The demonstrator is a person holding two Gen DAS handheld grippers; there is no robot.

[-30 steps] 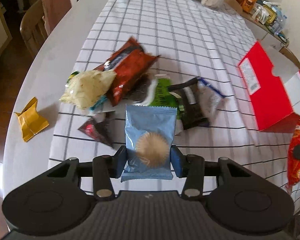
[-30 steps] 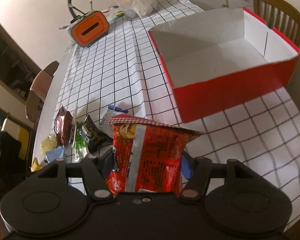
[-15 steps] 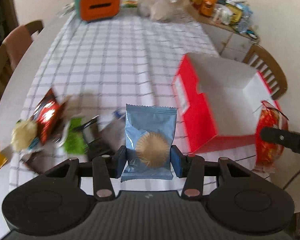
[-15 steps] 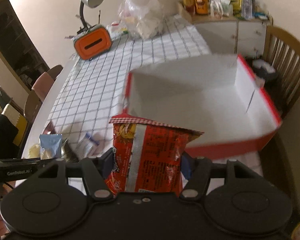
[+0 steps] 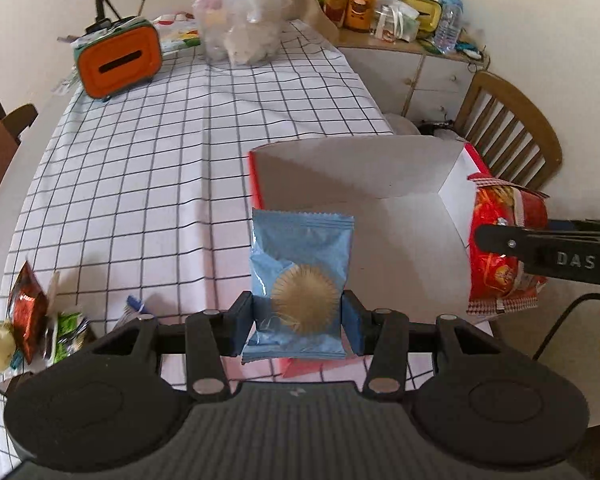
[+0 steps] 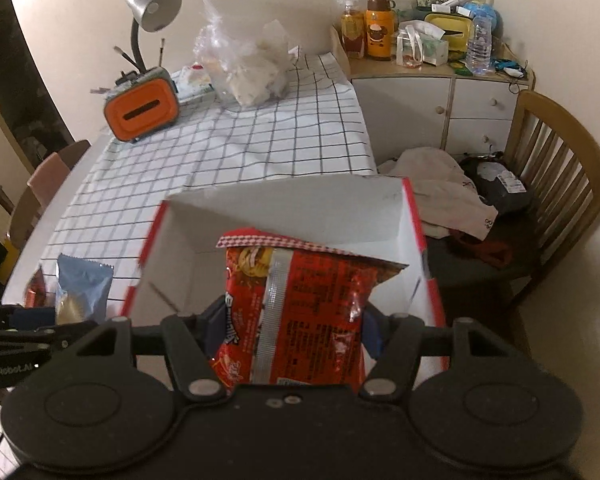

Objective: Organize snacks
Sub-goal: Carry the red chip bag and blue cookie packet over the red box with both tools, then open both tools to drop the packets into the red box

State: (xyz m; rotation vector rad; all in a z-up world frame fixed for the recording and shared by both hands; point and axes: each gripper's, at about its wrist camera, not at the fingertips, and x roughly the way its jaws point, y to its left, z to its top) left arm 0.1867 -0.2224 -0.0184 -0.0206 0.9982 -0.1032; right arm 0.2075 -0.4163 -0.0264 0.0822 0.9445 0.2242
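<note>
The left gripper clamps a blue cookie packet upright over the near edge of the open red box. The right gripper grips a red noodle packet above the same box. Loose snacks lie at the bench's left edge.

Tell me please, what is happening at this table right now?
A person is sorting snacks with two handheld grippers. The left gripper grips a light blue cookie packet; the right gripper grips a red crinkly snack bag. Both packets hang over or near the open red cardboard box with white inside, which looks empty. More snacks lie on the checked tablecloth.
</note>
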